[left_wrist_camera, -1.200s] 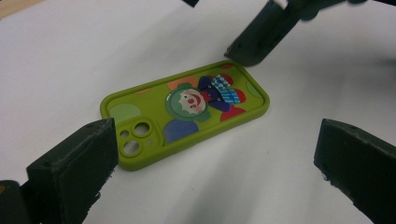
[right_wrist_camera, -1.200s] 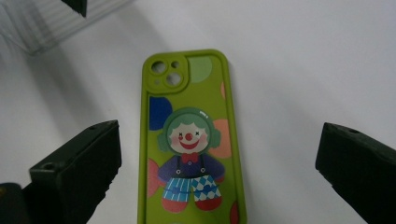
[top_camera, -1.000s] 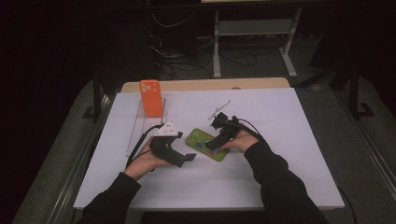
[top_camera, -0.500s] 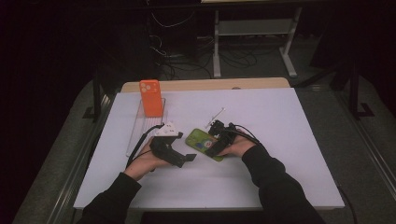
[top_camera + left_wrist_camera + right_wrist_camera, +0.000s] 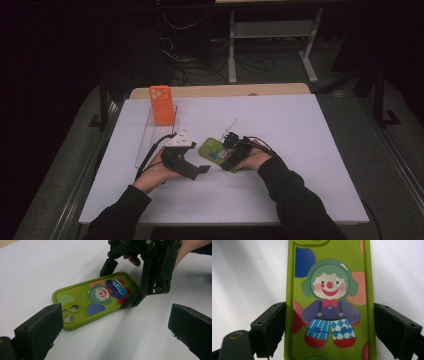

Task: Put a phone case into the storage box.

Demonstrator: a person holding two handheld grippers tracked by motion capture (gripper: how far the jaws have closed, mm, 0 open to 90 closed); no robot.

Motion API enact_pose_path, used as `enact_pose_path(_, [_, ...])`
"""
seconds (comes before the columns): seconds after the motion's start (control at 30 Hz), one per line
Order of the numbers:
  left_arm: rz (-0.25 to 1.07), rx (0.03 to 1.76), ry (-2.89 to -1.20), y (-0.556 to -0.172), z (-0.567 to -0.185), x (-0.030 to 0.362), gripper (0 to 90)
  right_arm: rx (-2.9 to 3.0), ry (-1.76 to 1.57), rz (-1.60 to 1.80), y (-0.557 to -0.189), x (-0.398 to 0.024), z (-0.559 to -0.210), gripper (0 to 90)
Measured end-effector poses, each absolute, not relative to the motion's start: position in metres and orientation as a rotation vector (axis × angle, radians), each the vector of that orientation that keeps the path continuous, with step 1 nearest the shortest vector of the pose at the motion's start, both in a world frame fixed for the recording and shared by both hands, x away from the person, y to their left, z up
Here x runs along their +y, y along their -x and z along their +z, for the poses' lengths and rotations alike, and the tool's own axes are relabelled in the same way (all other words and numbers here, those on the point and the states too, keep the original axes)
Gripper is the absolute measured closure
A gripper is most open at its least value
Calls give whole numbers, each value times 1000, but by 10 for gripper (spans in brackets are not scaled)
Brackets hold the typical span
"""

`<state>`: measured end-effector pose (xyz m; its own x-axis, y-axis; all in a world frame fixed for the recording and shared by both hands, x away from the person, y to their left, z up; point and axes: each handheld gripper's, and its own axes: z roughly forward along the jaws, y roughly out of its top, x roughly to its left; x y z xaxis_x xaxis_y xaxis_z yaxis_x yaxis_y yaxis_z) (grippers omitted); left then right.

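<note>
Looks like a lab or test room, not a home: a plain white table (image 5: 280, 130) stands on a dark floor, w/ loose cables (image 5: 190, 65) trailing behind it and a bare metal stand (image 5: 270, 35) at the back (unlit, so detail is hard to tell). The surroundings are dark; only the work surface is lit.

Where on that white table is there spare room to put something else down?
The far right of the white table, beyond the right gripper, is bare, as is the near strip in front of both forearms. It is crowded mid-left: the green phone case, the left gripper, the clear tray with the orange phone case, and a small white stick.
</note>
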<state>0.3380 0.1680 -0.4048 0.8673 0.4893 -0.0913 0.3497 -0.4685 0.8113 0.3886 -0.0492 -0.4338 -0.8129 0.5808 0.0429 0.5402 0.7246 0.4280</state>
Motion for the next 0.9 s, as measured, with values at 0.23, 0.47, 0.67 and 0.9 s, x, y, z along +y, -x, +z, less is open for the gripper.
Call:
enact_pose_path(0.23, [186, 610, -2115, -337, -404, 168, 0, 2814, -907, 636, -385, -47, -435, 137])
enact_pose_path(0.47, [190, 599, -2120, -338, -405, 168, 0, 2797, -913, 634, -384, -48, -435, 152])
enact_pose_path(0.67, [194, 591, -2131, -338, -405, 168, 0, 2820, -923, 662, -386, -52, -432, 155])
enact_pose_path(0.9, [192, 584, -2133, -338, -404, 168, 0, 2776, -909, 723, -390, -75, -415, 155])
